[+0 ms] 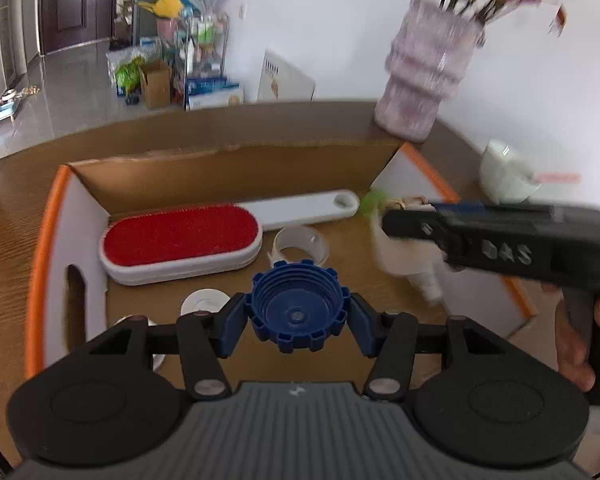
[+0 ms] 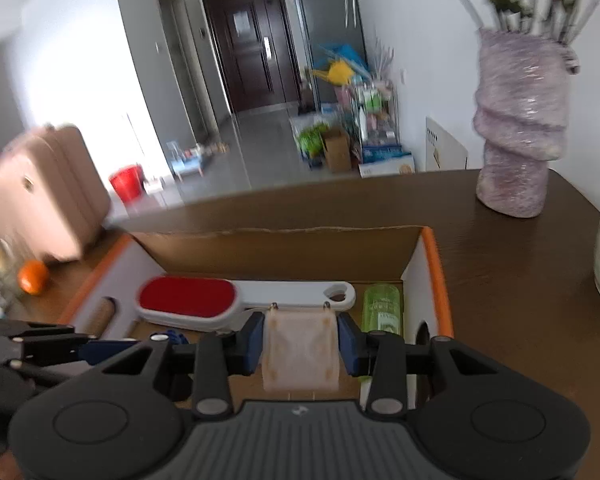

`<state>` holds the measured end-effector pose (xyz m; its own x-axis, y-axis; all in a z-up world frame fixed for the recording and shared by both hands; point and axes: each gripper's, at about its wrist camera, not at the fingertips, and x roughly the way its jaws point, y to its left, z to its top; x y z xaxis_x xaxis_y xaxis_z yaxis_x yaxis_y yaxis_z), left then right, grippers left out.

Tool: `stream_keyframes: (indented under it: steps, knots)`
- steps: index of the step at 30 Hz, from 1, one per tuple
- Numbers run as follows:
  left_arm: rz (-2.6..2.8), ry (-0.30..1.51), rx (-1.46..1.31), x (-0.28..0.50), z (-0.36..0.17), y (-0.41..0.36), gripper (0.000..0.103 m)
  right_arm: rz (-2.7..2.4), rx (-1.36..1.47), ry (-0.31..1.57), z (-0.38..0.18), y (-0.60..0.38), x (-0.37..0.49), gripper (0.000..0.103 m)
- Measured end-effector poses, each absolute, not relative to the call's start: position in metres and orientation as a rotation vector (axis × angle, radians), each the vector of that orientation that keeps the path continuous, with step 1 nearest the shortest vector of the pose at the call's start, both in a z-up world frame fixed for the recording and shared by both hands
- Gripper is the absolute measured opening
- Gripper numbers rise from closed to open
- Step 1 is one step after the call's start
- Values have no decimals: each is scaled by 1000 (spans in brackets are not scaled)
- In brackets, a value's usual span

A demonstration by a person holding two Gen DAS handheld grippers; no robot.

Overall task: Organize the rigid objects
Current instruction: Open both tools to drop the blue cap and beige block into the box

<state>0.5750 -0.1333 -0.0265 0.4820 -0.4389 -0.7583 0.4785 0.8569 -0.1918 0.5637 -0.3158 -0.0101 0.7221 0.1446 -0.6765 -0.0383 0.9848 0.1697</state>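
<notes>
My left gripper (image 1: 297, 316) is shut on a blue toothed screw cap (image 1: 296, 306), held over the open cardboard box (image 1: 228, 168). My right gripper (image 2: 300, 340) is shut on a pale translucent pouch-like object with metal clips (image 2: 300, 352), also above the box. In the left wrist view the right gripper (image 1: 380, 232) reaches in from the right with that pale object (image 1: 404, 256). Inside the box lie a red-faced white lint brush (image 1: 180, 240) (image 2: 188, 300), a clear tape roll (image 1: 300, 244), a small white roll (image 1: 204, 300) and a green bottle (image 2: 382, 308).
The box has orange-edged white side walls (image 1: 40, 248) (image 2: 436, 272) and sits on a brown wooden table (image 2: 520, 280). A lilac vase with stems (image 1: 424, 76) (image 2: 520, 132) and a white bowl (image 1: 504, 176) stand at the right. An orange (image 2: 32, 278) lies at the left.
</notes>
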Motion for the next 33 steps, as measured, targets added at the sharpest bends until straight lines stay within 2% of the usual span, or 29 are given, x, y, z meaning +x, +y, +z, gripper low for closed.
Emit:
stream_keyframes:
  steps: [1,2,3,6,11,19,24,25,29,33]
  knots:
    - [-558,920,58,579,-32,-136,56,104,146,782,-16,-314,574,37]
    - [-547,923,63,583,-36,-138,55,109,150,786,-20,-313,579,31]
    - [-537,924,68,584,-39,-140,58,100,146,787,-22,-312,583,30]
    - [-555,907,85,584,-45,-145,85,78,111,776,-29,-309,585,31]
    - [-578,875,89,575,-39,-141,86,64,146,759,-29,-321,574,41]
    - [-483,826,85,560,-10,-116,96,29,162,740,-2,-342,530,45]
    - [-418,744,125,525,14,-92,100,19,190,695,23,-349,481,52]
    - [-407,729,121,517,18,-86,101,17,195,682,27,-349,472,54]
    - [-331,643,125,479,27,-66,103,3,205,591,40,-339,427,73]
    - [-294,569,77,438,30,-47,103,-13,205,526,43,-325,386,74]
